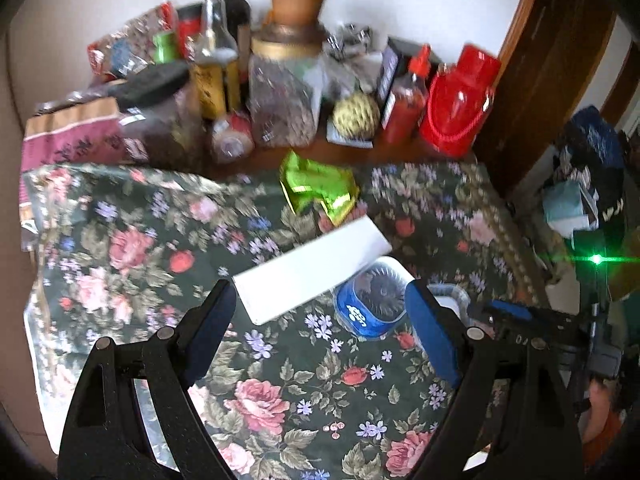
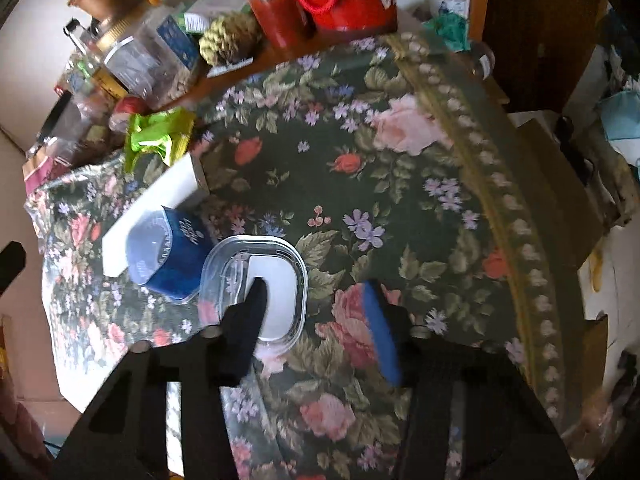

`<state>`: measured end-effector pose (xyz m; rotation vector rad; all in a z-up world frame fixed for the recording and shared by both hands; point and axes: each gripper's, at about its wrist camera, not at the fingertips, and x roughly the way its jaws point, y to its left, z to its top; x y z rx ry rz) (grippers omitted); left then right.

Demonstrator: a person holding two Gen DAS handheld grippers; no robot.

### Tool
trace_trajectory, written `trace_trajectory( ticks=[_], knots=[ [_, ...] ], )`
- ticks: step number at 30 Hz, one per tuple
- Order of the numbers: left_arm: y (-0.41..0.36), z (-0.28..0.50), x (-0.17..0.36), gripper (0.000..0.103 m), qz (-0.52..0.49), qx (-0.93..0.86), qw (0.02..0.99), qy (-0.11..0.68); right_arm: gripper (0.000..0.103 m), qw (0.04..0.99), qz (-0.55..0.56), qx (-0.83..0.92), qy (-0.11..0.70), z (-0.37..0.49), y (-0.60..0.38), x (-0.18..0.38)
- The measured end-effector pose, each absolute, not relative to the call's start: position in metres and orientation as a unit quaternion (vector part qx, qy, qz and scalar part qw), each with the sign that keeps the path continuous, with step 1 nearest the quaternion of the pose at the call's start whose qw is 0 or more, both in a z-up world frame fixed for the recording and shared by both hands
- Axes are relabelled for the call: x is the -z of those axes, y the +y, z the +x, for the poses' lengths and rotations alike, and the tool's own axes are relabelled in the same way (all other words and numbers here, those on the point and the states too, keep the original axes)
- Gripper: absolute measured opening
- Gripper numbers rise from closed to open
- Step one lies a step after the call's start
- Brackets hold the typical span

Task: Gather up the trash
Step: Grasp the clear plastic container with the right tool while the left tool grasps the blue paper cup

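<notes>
We hold the left gripper [image 1: 320, 320] spread above the floral tablecloth [image 1: 132, 248], gripping nothing. Our right gripper [image 2: 316, 316] also stands apart, one finger [image 2: 250, 320] overlapping the clear plastic tray [image 2: 298, 280] beside the blue-labelled plastic cup [image 2: 172, 256], flat white box [image 2: 176, 184] and crumpled green wrapper [image 2: 156, 136].

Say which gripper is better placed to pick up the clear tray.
Right, probably. The right gripper hangs directly over the clear tray, one finger already inside its rim and nothing held. The left gripper is open over the white box and blue tub instead.
</notes>
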<state>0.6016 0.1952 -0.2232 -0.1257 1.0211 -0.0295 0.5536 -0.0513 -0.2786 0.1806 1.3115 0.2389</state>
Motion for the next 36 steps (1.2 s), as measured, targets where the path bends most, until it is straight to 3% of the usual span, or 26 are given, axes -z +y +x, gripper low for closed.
trace_trajectory(
  ticks=[4, 8, 13, 30, 32, 34, 36],
  knots=[
    [0.188, 0.607, 0.243, 0.086, -0.062, 0.028, 0.86, 0.506, 0.023, 0.788, 0.062, -0.126, 0.6, 0.556, -0.041, 0.283],
    [0.181, 0.608, 0.256, 0.086, -0.071, 0.041, 0.851, 0.518, 0.019, 0.788, 0.05, -0.138, 0.598, 0.56, -0.032, 0.292],
    [0.173, 0.616, 0.273, 0.086, -0.086, 0.064, 0.836, 0.537, 0.005, 0.806, 0.015, -0.143, 0.575, 0.561, -0.023, 0.292],
    [0.136, 0.658, 0.319, 0.086, -0.061, 0.061, 0.817, 0.57, 0.003, 0.826, 0.03, -0.106, 0.552, 0.544, -0.073, 0.263],
    [0.134, 0.661, 0.32, 0.083, -0.061, 0.053, 0.818, 0.57, 0.003, 0.826, 0.04, -0.103, 0.553, 0.543, -0.076, 0.261],
    [0.132, 0.661, 0.32, 0.071, -0.057, 0.045, 0.82, 0.567, 0.003, 0.827, 0.044, -0.098, 0.551, 0.541, -0.079, 0.258],
    [0.128, 0.66, 0.318, 0.07, -0.05, 0.043, 0.822, 0.565, 0.003, 0.829, 0.046, -0.094, 0.549, 0.539, -0.084, 0.254]
  ],
)
